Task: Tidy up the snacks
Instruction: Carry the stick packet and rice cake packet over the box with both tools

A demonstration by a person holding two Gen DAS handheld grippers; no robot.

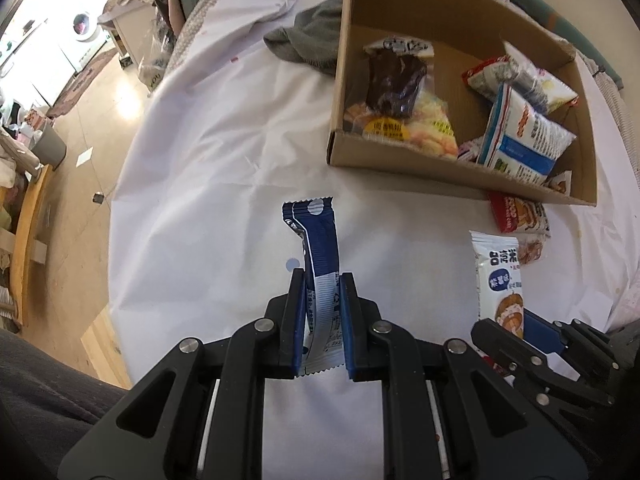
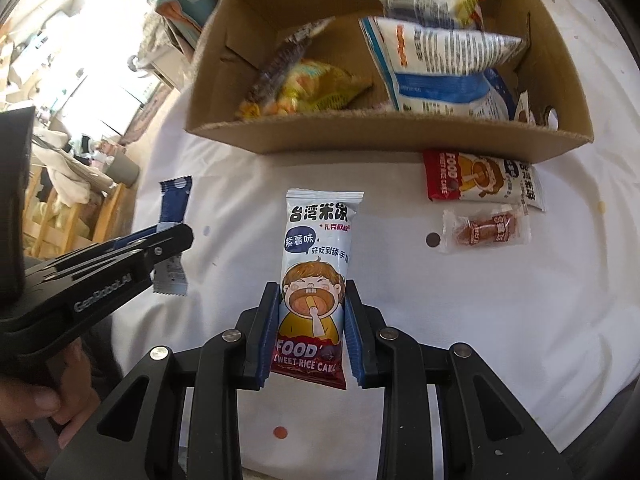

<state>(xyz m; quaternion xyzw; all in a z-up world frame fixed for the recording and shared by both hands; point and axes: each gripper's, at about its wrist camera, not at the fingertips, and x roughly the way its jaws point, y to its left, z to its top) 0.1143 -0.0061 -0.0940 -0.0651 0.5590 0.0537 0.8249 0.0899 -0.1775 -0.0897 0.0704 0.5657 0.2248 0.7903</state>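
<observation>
- leftward, the left gripper has its fingers clamped on a blue sachet above the white-covered bench.
- right gripper fingers grip a rice cake packet.
- beyond, a cardboard box holds snacks; two packets lie just before it.

Bright daylight, blown-out glare left of the cardboard box, soft shadows under it, fisheye bending and dark corners, slight blur inside.
</observation>
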